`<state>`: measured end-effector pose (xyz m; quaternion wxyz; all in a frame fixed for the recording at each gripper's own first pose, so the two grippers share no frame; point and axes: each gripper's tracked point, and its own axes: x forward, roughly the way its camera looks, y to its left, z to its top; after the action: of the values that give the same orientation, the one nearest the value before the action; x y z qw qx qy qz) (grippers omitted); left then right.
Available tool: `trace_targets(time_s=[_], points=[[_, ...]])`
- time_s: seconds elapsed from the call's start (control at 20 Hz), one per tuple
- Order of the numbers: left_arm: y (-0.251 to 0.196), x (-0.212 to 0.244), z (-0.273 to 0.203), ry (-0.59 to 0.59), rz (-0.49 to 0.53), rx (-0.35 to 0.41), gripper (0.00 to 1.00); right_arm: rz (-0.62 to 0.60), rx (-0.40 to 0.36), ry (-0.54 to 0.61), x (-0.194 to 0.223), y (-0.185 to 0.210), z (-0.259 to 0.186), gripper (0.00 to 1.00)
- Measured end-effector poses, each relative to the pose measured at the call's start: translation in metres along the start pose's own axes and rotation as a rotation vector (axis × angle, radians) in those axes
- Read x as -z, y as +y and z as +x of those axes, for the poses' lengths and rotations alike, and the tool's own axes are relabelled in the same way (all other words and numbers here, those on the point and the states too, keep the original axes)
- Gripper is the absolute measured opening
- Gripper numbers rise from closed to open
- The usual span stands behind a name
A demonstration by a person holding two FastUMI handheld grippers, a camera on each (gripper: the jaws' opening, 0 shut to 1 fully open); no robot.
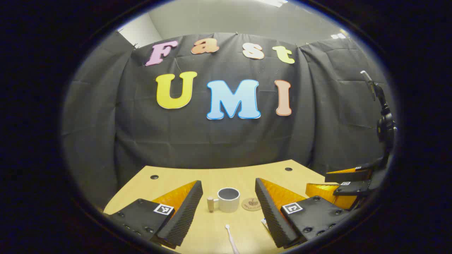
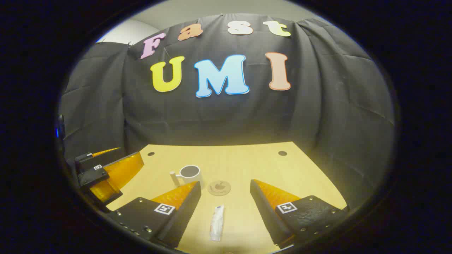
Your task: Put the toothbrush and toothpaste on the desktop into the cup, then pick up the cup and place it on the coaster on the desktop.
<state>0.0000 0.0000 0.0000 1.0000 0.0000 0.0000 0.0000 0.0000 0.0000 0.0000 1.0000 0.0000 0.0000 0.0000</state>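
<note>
Fingers of the left gripper [image 1: 229,208] stand wide apart, nothing between them; fingers of the right gripper [image 2: 225,208] likewise spread and empty. Both hover above the near edge of the table [image 2: 254,165].

Toothbrush [image 1: 232,239] lies flat on the table, just ahead of the left gripper and between its fingers in the left gripper view, head pointing toward the cup [image 1: 228,199]. Toothpaste [image 2: 216,223] lies flat between the right gripper's fingers in the right gripper view. Cup stands upright mid-table, empty as far as can be told, handle toward the left. Coaster [image 2: 219,187] sits just beside the cup on its right, apart from it.

Judgement: task at its outset, nothing yet in the cup. First step looks to be the pick-ups; each gripper needs to drop to its item and close across the narrow body, low against the wood.

Table is pale wood with dark round holes near the far edge. Black cloth wall behind; grey ceiling above.
</note>
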Motion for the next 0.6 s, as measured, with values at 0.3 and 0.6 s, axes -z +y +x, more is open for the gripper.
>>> trace_targets(time_s=[0.3, 0.6], points=[[0.014, 0.035, 0.002, 0.104, -0.062, -0.063, 1.00, 0.000, -0.045, 0.115, 0.025, 0.010, 0.007, 0.90], [0.014, 0.053, 0.010, 0.157, -0.055, -0.067, 0.99, 0.008, -0.073, 0.173, 0.034, 0.014, 0.017, 0.91]])
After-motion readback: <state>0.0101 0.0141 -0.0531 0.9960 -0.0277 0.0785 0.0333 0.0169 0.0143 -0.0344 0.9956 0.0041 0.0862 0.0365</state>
